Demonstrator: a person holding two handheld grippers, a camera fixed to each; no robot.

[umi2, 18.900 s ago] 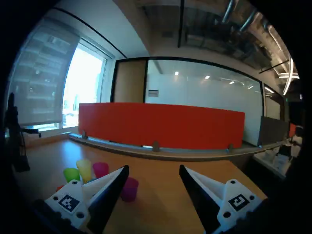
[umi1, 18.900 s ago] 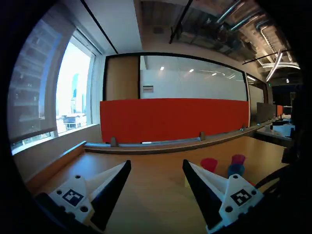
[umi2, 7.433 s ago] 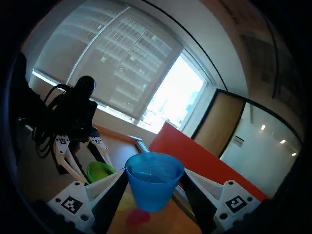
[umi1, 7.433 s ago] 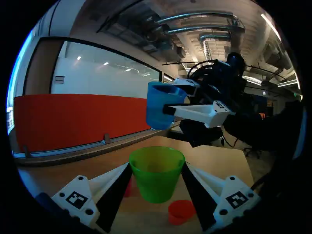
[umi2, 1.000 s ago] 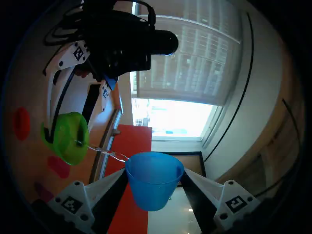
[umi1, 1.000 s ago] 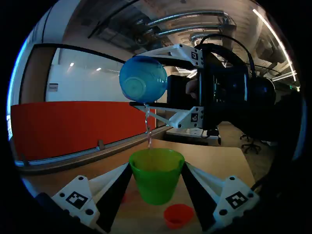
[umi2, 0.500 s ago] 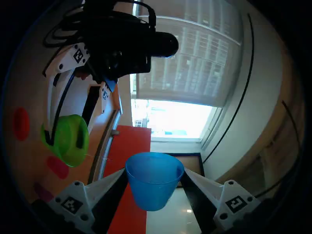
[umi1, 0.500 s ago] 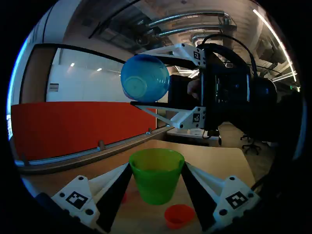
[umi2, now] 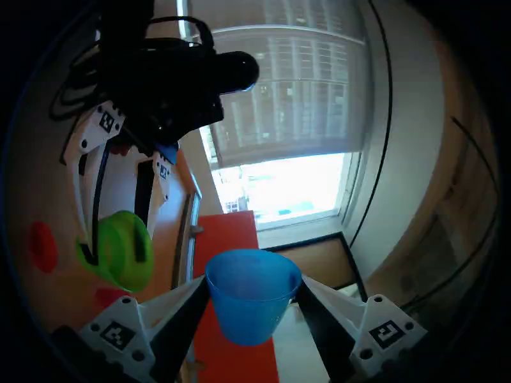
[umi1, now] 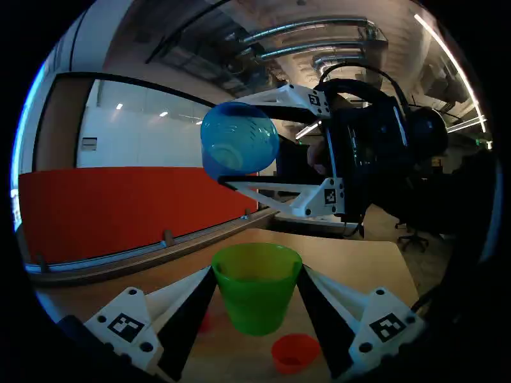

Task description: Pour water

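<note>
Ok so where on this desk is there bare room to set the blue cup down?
For the blue cup: bare desk behind the green cup, running to the far edge, right of the orange divider. Crowded nearer: an orange cup just below the green one, something red to its left.

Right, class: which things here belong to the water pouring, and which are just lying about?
In use: blue cup in the right gripper; green cup in the left gripper.
Lying about: small orange cup on the table; red screen.
</note>
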